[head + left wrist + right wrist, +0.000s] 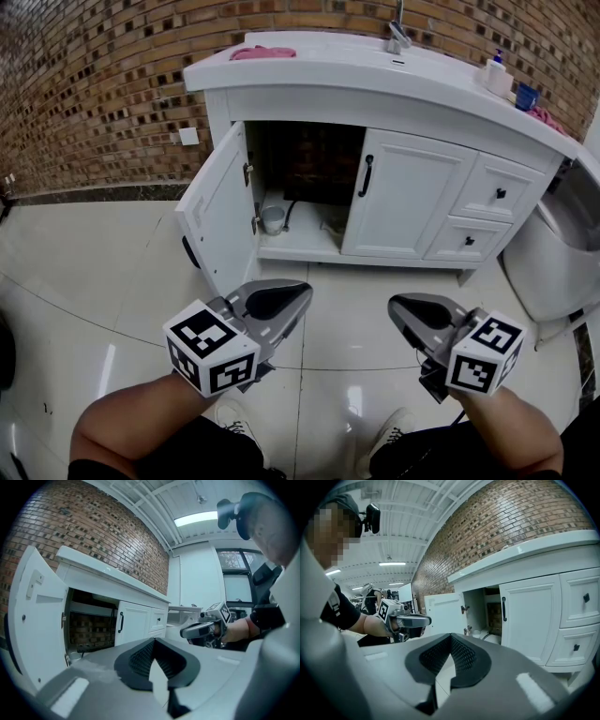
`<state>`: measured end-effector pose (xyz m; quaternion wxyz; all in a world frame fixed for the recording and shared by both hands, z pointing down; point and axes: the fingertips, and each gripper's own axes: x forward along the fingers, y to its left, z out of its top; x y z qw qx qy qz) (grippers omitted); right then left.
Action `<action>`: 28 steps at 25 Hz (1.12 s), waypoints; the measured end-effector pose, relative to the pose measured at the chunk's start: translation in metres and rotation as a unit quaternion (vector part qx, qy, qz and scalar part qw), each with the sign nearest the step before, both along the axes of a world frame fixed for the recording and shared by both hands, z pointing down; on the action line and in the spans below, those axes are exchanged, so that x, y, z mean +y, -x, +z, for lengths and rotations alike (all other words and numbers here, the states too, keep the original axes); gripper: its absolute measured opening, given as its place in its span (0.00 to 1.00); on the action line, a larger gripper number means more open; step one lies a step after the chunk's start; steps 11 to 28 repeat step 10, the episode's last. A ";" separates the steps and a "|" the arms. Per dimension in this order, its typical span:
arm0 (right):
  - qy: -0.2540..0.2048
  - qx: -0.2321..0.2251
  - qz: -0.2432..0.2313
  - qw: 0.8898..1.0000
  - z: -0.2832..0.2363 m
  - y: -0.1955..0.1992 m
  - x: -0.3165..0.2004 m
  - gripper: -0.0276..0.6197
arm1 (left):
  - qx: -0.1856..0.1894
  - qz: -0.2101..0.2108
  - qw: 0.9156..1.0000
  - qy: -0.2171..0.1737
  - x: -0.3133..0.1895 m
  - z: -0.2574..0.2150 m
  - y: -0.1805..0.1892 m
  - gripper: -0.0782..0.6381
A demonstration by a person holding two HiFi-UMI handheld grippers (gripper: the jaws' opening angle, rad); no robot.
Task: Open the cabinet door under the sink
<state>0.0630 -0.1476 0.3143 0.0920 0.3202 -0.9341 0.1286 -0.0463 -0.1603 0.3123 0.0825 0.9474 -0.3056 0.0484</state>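
Observation:
The white cabinet under the sink has its left door [217,211] swung wide open toward me, showing a dark inside with a small grey cup [273,219] and a hose. The right door [403,202] with its black handle [365,176] stays closed. My left gripper [298,298] and right gripper [398,305] hover side by side over the floor, well short of the cabinet, both shut with nothing between the jaws. The open door [33,620] stands at the left of the left gripper view, where the right gripper [185,631] also shows. In the right gripper view the door [445,613] is behind the left gripper [426,619].
Two drawers [497,192] with black knobs sit right of the doors. The countertop [309,70] carries a faucet [397,37], a pink cloth [262,52] and bottles [497,73]. A white fixture [553,253] stands at the right. A brick wall [94,94] lies behind, glossy tiles [103,281] underfoot.

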 end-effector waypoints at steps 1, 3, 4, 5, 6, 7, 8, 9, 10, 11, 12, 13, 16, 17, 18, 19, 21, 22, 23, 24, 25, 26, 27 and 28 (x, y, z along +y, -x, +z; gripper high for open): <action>0.000 0.000 0.000 1.000 0.000 0.000 0.000 0.05 | 0.000 0.000 1.000 -0.001 0.000 0.000 0.000 0.12; -0.001 -0.001 0.001 1.000 -0.001 0.000 0.000 0.05 | 0.000 0.000 1.000 -0.001 0.000 -0.001 0.001 0.12; -0.002 -0.001 0.001 1.000 -0.001 0.000 0.000 0.05 | 0.001 0.000 1.000 -0.002 0.000 -0.001 0.001 0.12; -0.002 0.000 0.002 1.000 -0.001 0.000 -0.001 0.05 | 0.001 0.000 1.000 -0.002 0.000 -0.001 0.001 0.12; -0.002 0.000 0.003 1.000 -0.001 0.000 -0.001 0.05 | 0.000 0.000 1.000 -0.002 0.000 -0.001 0.002 0.12; -0.002 0.000 0.003 1.000 -0.001 0.000 -0.001 0.05 | 0.000 0.000 1.000 -0.001 0.000 -0.001 0.002 0.12; -0.002 0.001 0.004 1.000 -0.001 0.000 -0.001 0.05 | 0.000 0.001 1.000 -0.001 0.000 0.000 0.001 0.12; -0.002 0.002 0.004 1.000 -0.001 0.000 -0.001 0.05 | 0.000 0.001 1.000 0.000 0.000 0.000 0.001 0.12; -0.002 0.002 0.004 1.000 -0.001 -0.001 -0.001 0.05 | 0.000 0.001 1.000 0.000 0.000 0.000 0.001 0.12; -0.002 0.002 0.004 1.000 -0.001 -0.001 -0.001 0.05 | 0.000 0.001 1.000 0.000 0.000 0.000 0.001 0.12; -0.002 0.002 0.004 1.000 -0.001 -0.001 -0.001 0.05 | 0.000 0.001 1.000 0.000 0.000 0.000 0.001 0.12; -0.002 0.002 0.004 1.000 -0.001 -0.001 -0.001 0.05 | 0.000 0.001 1.000 0.000 0.000 0.000 0.001 0.12; -0.002 0.002 0.004 1.000 -0.001 -0.001 -0.001 0.05 | 0.000 0.001 1.000 0.000 0.000 0.000 0.001 0.12; -0.002 0.002 0.004 1.000 -0.001 -0.001 -0.001 0.05 | 0.000 0.001 1.000 0.000 0.000 0.000 0.001 0.12; -0.002 0.002 0.004 1.000 -0.001 -0.001 -0.001 0.05 | 0.000 0.001 1.000 0.000 0.000 0.000 0.001 0.12; -0.002 0.002 0.004 1.000 -0.001 -0.001 -0.001 0.05 | 0.000 0.001 1.000 0.000 0.000 0.000 0.001 0.12; -0.002 0.002 0.004 1.000 -0.001 -0.001 -0.001 0.05 | 0.000 0.001 1.000 0.000 0.000 0.000 0.001 0.12; -0.002 0.002 0.004 1.000 -0.001 -0.001 -0.001 0.05 | 0.000 0.001 1.000 0.000 0.000 0.000 0.001 0.12; -0.002 0.002 0.004 1.000 -0.001 -0.001 -0.001 0.05 | 0.000 0.001 1.000 0.000 0.000 0.000 0.001 0.12; -0.002 0.002 0.004 1.000 -0.001 -0.001 -0.001 0.05 | 0.000 0.001 1.000 0.000 0.000 0.000 0.001 0.12; -0.002 0.002 0.004 1.000 -0.001 -0.001 -0.001 0.05 | 0.000 0.001 1.000 0.000 0.000 0.000 0.001 0.12; -0.002 0.002 0.004 1.000 -0.001 -0.001 -0.001 0.05 | 0.000 0.001 1.000 0.000 0.000 0.000 0.001 0.12; -0.002 0.002 0.004 1.000 -0.001 -0.001 -0.001 0.05 | 0.000 0.001 1.000 0.000 0.000 0.000 0.001 0.12; -0.002 0.002 0.004 1.000 -0.001 -0.001 -0.001 0.05 | 0.000 0.001 1.000 0.000 0.000 0.000 0.001 0.12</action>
